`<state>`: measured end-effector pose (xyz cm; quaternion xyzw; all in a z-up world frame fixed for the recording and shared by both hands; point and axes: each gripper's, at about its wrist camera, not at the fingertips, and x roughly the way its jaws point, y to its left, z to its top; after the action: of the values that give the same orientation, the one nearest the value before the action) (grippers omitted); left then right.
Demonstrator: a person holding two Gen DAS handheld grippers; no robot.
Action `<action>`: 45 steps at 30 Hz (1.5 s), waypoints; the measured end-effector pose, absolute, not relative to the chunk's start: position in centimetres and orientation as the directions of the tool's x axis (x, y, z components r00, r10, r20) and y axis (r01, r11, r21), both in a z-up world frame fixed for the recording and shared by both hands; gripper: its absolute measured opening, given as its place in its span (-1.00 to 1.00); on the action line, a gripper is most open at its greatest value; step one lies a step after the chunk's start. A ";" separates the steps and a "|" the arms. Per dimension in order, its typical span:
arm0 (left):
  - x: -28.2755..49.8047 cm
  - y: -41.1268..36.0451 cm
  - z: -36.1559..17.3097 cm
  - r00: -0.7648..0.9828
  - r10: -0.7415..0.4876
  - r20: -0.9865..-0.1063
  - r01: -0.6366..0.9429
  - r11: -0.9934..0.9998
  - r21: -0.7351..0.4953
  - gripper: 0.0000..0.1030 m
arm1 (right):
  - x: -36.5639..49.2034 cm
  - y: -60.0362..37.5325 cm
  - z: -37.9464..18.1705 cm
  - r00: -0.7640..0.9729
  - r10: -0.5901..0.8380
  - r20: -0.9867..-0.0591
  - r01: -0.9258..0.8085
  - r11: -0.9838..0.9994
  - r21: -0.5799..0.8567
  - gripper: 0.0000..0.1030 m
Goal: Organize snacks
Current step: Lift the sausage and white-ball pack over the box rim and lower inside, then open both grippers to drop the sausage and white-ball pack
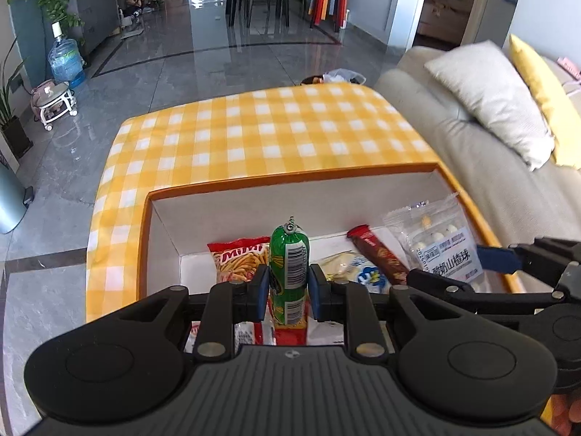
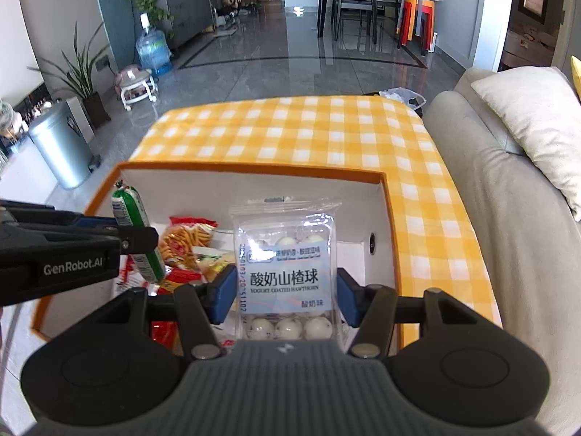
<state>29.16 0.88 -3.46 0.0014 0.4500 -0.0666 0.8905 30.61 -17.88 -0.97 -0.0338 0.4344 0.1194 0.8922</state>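
Now both held snacks hang directly above the orange box (image 1: 363, 172): left gripper (image 1: 288, 285) clamps the upright green sausage (image 1: 288, 254), right gripper (image 2: 283, 290) grasps the hawthorn-ball pack (image 2: 285, 250).

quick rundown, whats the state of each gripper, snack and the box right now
left gripper: shut on the green sausage
green sausage: held upright over the box
right gripper: shut on the hawthorn ball pack
hawthorn ball pack: held upright over the box
orange box: open, no lid on, snacks inside
Mimi snack bag: lying in the box
brown biscuit pack: lying in the box
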 end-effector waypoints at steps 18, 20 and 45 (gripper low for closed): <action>32.5 0.0 -7.1 0.517 -0.126 -0.847 0.166 0.985 -0.046 -0.52 | 33.5 -15.7 -6.0 0.540 0.095 -0.836 -0.320 0.942 -0.100 0.09; 32.4 0.0 -7.2 0.513 -0.128 -0.849 0.157 0.986 -0.053 -0.51 | 33.5 -15.8 -6.2 0.538 0.090 -0.838 -0.320 0.942 -0.104 0.09; 22.3 5.3 4.6 0.801 -0.065 -0.594 0.000 0.994 -0.109 0.77 | 27.1 -17.0 5.0 0.712 0.155 -0.685 -0.251 0.967 -0.043 0.88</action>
<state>22.33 5.29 4.57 -0.0520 0.3146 -0.0172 0.9476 27.13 -16.99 5.02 -0.0664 0.3631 0.1099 0.9229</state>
